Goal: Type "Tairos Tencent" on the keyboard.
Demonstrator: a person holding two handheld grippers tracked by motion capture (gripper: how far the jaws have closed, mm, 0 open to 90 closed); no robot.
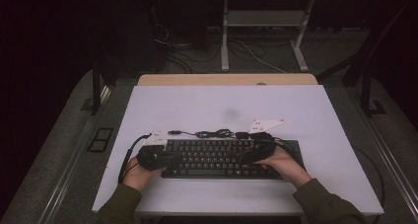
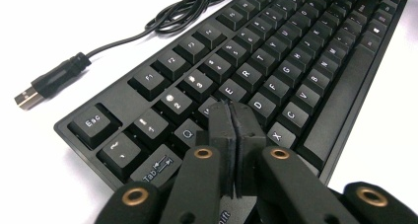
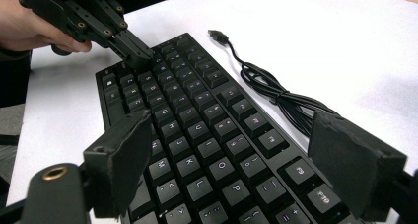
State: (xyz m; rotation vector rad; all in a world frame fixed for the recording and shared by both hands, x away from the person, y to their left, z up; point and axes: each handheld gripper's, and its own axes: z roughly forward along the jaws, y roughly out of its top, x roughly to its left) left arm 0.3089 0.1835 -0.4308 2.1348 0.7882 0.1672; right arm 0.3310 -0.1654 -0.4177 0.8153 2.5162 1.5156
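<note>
1. Two claws work over one keyboard, which lies near the bench's front edge with its long axis running parallel to that edge.
2. Left claw is clenched, pads pressed together with nothing between them; its tip is down on the keys at the left end, about the Q, W and A area. Whether it actually presses a key I cannot tell.
3. Right claw is released, jaws spread wide, and hangs above the right end of the keyboard without touching any key; it holds nothing.
4. A cable lies bunched on the bench just behind the keyboard's back edge, its USB plug loose on the bench off the back-left corner, plugged into nothing.
5. My judgement: the left claw is nearer a keypress, since it is already on the keys; the right claw would have to drop and close first.
</note>
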